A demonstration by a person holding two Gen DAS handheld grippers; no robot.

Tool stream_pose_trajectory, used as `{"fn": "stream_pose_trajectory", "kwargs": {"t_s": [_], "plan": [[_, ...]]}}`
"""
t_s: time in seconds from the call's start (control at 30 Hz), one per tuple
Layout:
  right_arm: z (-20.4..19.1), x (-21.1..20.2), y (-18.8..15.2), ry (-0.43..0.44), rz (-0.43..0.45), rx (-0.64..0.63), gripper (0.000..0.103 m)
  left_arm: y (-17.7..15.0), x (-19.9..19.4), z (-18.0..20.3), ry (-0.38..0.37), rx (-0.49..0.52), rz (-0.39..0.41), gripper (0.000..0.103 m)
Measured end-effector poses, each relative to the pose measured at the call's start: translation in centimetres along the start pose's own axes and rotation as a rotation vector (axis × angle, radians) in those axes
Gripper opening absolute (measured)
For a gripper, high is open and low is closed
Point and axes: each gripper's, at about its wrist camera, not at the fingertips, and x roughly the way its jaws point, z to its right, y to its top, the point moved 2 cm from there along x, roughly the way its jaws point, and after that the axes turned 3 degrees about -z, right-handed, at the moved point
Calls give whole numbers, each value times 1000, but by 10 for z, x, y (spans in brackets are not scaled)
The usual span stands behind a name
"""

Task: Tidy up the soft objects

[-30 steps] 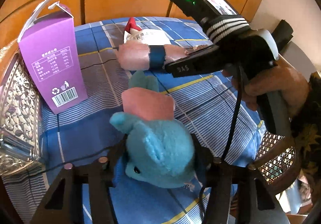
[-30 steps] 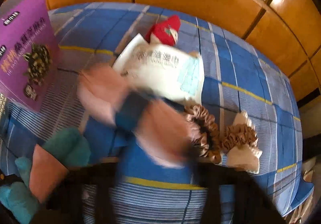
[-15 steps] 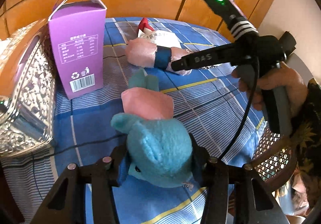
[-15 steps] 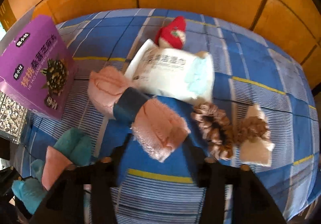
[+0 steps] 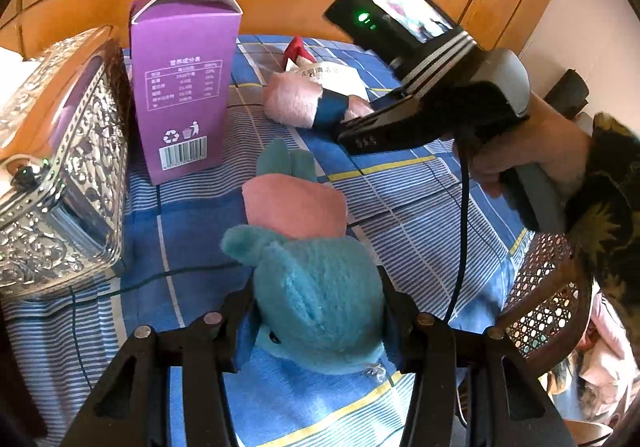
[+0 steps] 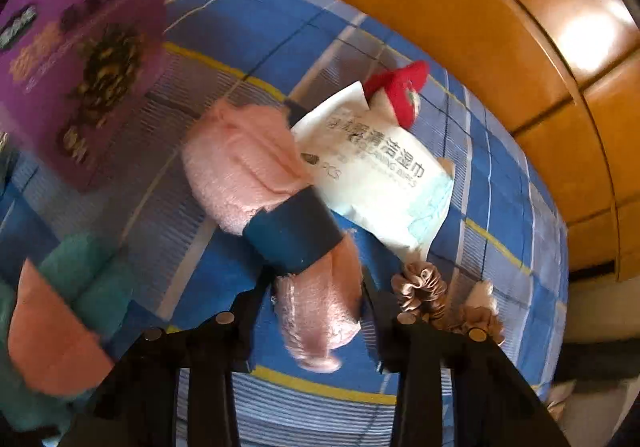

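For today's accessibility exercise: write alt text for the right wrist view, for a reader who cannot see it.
The right gripper closes on one end of a rolled pink towel with a dark blue band, on a blue checked cloth. Behind lie a white wipes packet and a purple carton.

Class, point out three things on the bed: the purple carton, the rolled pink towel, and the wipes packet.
purple carton [image 5: 182, 95]: left wrist view, on its printed side panel.
rolled pink towel [image 6: 244, 163]: right wrist view, on its fluffy upper end.
wipes packet [image 6: 376, 171]: right wrist view, on its white front.

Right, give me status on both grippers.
Left gripper shut on teal plush toy. Right gripper just closing, pads on pink rolled towel. Purple carton close beside.
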Motion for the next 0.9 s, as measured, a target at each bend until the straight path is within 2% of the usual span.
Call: {"fn": "stream_pose_trajectory", "kwargs": {"t_s": [0.1, 0.17, 0.23, 0.37, 0.53, 0.63, 0.77, 0.9], "plan": [[17, -16, -16, 73, 20, 124, 31, -1, -1, -1, -4, 3, 3, 51], [35, -24, -29, 150, 27, 272, 31, 0, -1, 0, -5, 7, 6, 51], [52, -18, -43, 230, -5, 411, 31, 2, -1, 1, -11, -1, 4, 51], [63, 1, -56, 240, -67, 525, 33, 12, -8, 9, -15, 12, 17, 51], [69, 8, -53, 248, -67, 539, 34, 41, -28, 27, -34, 38, 67, 51], [74, 12, -52, 279, -69, 566, 34, 70, -37, 40, -53, 52, 95, 51], [78, 14, -54, 279, -69, 557, 35, 125, -43, 49, -58, 48, 129, 51], [72, 12, -54, 267, -70, 537, 37, 183, -47, 37, 6, 6, 179, 51]]}}
